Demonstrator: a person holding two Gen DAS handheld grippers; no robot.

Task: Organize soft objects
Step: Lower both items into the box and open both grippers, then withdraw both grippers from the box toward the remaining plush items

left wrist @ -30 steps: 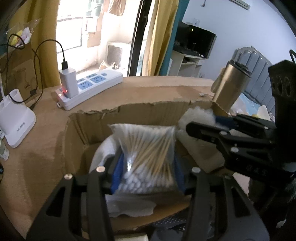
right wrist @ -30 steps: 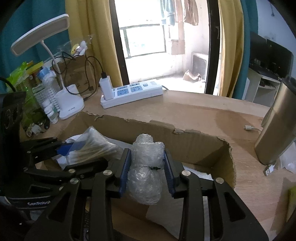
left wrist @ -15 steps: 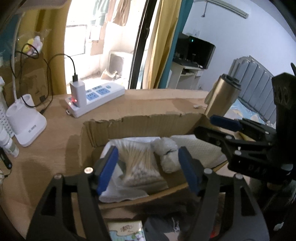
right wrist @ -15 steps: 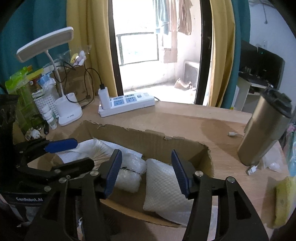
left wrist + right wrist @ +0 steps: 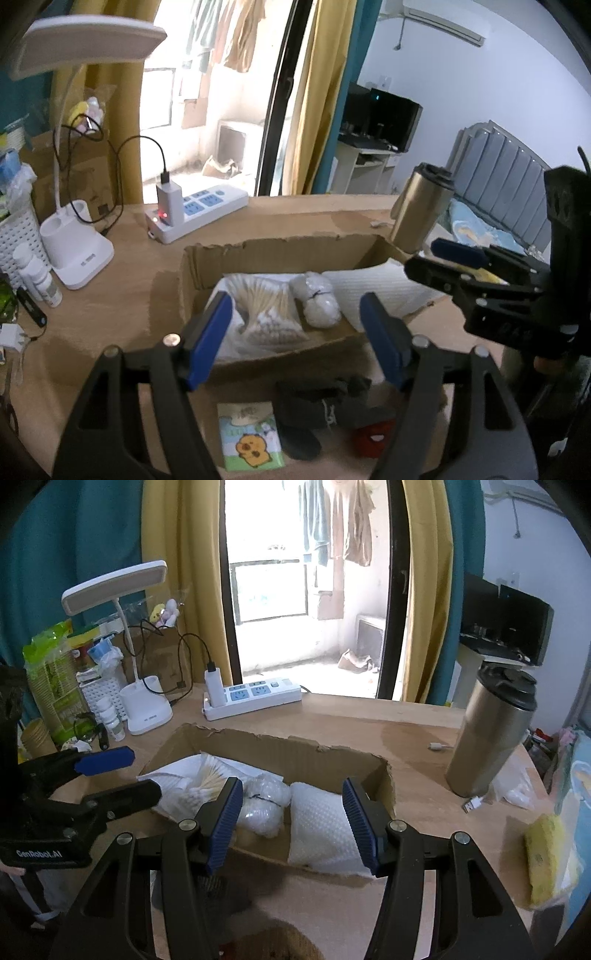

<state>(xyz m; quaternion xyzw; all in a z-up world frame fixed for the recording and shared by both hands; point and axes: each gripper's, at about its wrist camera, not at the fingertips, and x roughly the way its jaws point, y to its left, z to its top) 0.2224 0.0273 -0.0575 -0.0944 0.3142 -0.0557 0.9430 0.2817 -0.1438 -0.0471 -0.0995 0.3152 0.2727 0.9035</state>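
Both grippers hanging open over the box, holding nothing.
Left gripper [image 5: 295,339] and right gripper [image 5: 291,821] gaping above the cardboard box [image 5: 280,749] on the bench [image 5: 369,720]; cotton swab bag [image 5: 266,314], bubble wrap roll [image 5: 317,301], white foam pad [image 5: 321,827] lying inside side by side; steel tumbler [image 5: 491,734] standing beyond.

One cardboard box [image 5: 332,755], one steel tumbler [image 5: 491,734], two grippers [image 5: 295,343] [image 5: 291,823].

Bright light comes in through the glass door [image 5: 280,602]. Yellow curtains [image 5: 424,590] hang on both sides of the door, with teal curtains [image 5: 74,554] beyond them. Right of the door a dark TV [image 5: 506,622] sits on a white stand. The wall [image 5: 480,81] there is pale, with an air conditioner [image 5: 443,22] up high.
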